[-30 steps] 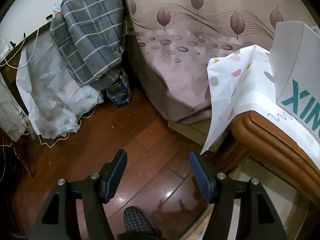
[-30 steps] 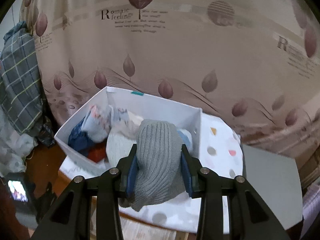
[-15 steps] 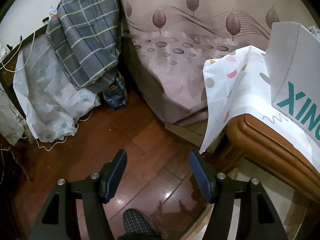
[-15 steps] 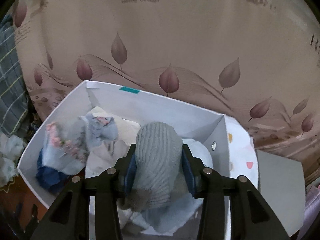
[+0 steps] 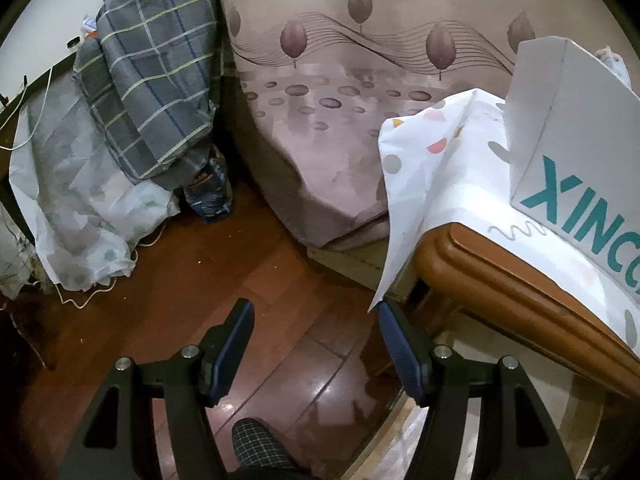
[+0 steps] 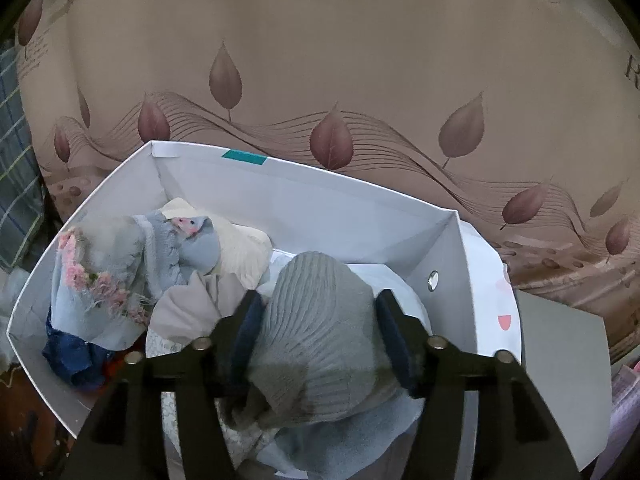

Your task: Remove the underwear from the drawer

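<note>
the grey ribbed underwear sits bunched between the right gripper, whose two blue pads press into its sides at 9 and 3 o'clock, so the fingers are clamped on it. it is held over the right half of the white box that serves as the drawer, apparently so it can come straight up without dragging the other clothes. the garment is a soft, rounded lump of ribbed knit, domed at 12 o'clock and hanging slack toward 6 o'clock, where it darkens in the gripper's shadow. whether its lower edge touches the pale blue cloth beneath it, i cannot tell.

at 9 o'clock from it lies a heap of other clothes: a cream piece, a blue-grey piece with pink flowers, and dark blue fabric in the box's near left corner. the box stands on a spotted cloth over a wooden table, hard against the leaf-print bedspread at 12 o'clock.

the left gripper hangs well apart from all this, over the wooden floor, its fingers spread wide with nothing between them. it looks parked there to keep out of the way; the box's lettered side is at its 3 o'clock, a plaid blanket at 10.
</note>
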Action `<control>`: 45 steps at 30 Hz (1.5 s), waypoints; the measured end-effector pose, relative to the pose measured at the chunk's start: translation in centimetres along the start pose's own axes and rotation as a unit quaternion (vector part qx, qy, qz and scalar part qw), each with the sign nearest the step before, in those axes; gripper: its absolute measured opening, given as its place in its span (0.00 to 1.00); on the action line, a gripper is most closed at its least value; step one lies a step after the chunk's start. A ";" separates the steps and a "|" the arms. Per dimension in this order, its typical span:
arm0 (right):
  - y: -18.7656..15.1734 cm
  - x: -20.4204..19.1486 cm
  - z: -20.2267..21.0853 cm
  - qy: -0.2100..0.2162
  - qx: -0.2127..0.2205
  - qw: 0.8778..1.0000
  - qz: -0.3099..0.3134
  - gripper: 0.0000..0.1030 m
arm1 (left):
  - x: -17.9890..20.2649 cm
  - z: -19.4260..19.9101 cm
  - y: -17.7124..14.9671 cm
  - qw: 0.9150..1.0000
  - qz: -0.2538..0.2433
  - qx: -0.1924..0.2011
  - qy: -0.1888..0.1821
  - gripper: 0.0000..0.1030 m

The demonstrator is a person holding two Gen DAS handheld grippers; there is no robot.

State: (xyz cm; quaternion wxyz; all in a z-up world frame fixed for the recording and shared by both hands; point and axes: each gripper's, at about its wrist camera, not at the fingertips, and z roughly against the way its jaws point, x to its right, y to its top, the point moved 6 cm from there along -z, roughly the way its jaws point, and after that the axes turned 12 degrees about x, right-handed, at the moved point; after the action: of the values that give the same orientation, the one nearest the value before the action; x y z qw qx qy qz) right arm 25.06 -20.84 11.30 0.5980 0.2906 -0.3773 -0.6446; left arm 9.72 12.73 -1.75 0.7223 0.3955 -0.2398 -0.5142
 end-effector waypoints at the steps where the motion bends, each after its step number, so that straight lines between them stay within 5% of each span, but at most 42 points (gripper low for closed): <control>1: 0.0 0.0 0.3 0.001 0.002 1.000 -0.002 0.63 | 0.2 0.1 0.1 1.000 -0.001 0.002 -0.004 0.65; 6: 0.4 0.4 3.2 0.002 0.031 0.999 -0.006 0.82 | 1.1 0.3 0.0 1.000 -0.007 0.003 -0.026 0.65; 12: -0.7 1.3 9.4 0.012 0.084 0.996 -0.005 0.92 | 2.5 0.7 -0.4 0.999 -0.022 0.002 -0.050 0.65; 19: -8.0 1.9 15.8 0.019 0.126 0.992 -0.025 0.98 | 4.1 1.6 -1.0 0.996 -0.045 0.009 -0.072 0.65; 29: -23.1 0.1 11.7 0.020 0.015 0.998 -0.053 0.98 | 6.4 2.1 -2.6 0.993 -0.083 0.006 -0.089 0.65; 37: -25.9 0.6 9.8 0.011 0.020 0.998 -0.053 0.98 | 8.0 2.1 -4.3 0.990 -0.101 -0.008 -0.098 0.65; 45: -27.7 1.1 7.9 0.015 -0.024 0.997 -0.071 0.98 | 10.1 2.1 -5.9 0.986 -0.127 -0.013 -0.107 0.65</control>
State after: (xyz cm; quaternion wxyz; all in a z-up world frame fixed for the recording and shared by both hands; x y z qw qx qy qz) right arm 3.14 -20.86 -7.42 0.5629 0.3125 -0.3308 -0.6900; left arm 8.48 1.71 -5.99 0.6262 0.3559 -0.2567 -0.6444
